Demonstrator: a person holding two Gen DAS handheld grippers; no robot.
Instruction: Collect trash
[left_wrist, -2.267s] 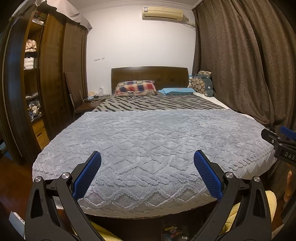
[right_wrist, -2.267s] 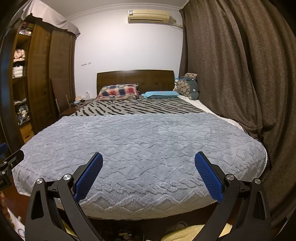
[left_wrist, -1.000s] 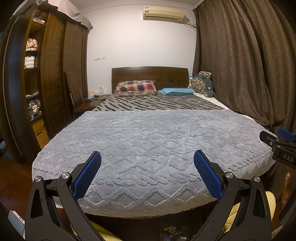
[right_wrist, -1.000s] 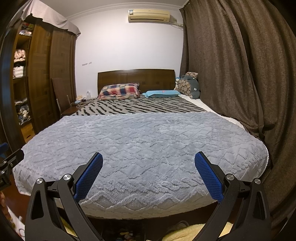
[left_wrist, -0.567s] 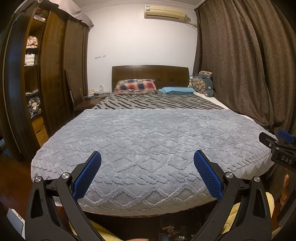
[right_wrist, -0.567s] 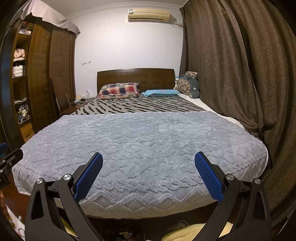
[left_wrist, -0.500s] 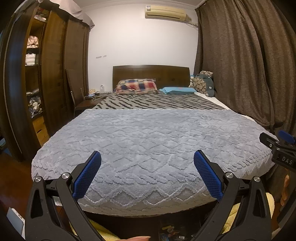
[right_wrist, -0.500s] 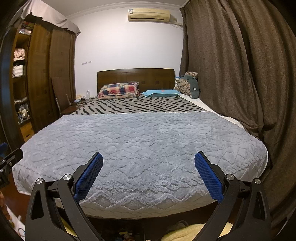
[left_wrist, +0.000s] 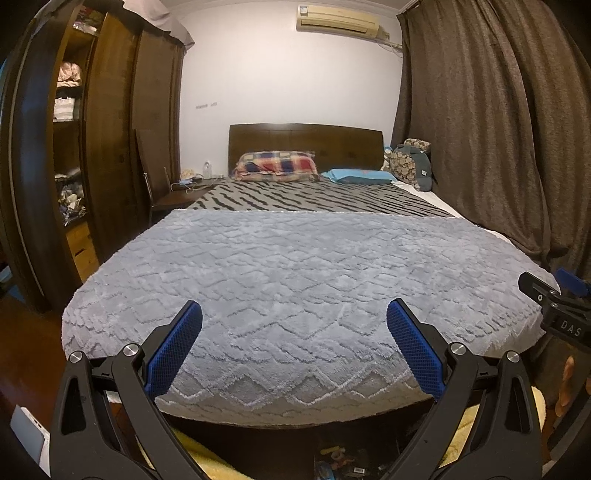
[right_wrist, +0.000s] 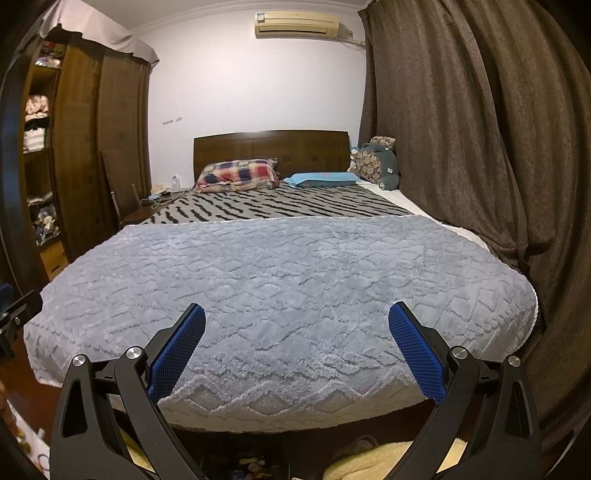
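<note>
While both hand-held grippers hang level at the foot of the bed, the left hand-held gripper and right hand-held gripper each have blue pads spread wide with nothing between them. Grey textured blanket fills mid-frame, striped cover and plaid pillow behind it, wardrobe left, curtains right. Only candidate trash: small colourful bits on the floor at the bottom centre of the frame, under the bed edge between yellow fabric patches; too small to identify.
</note>
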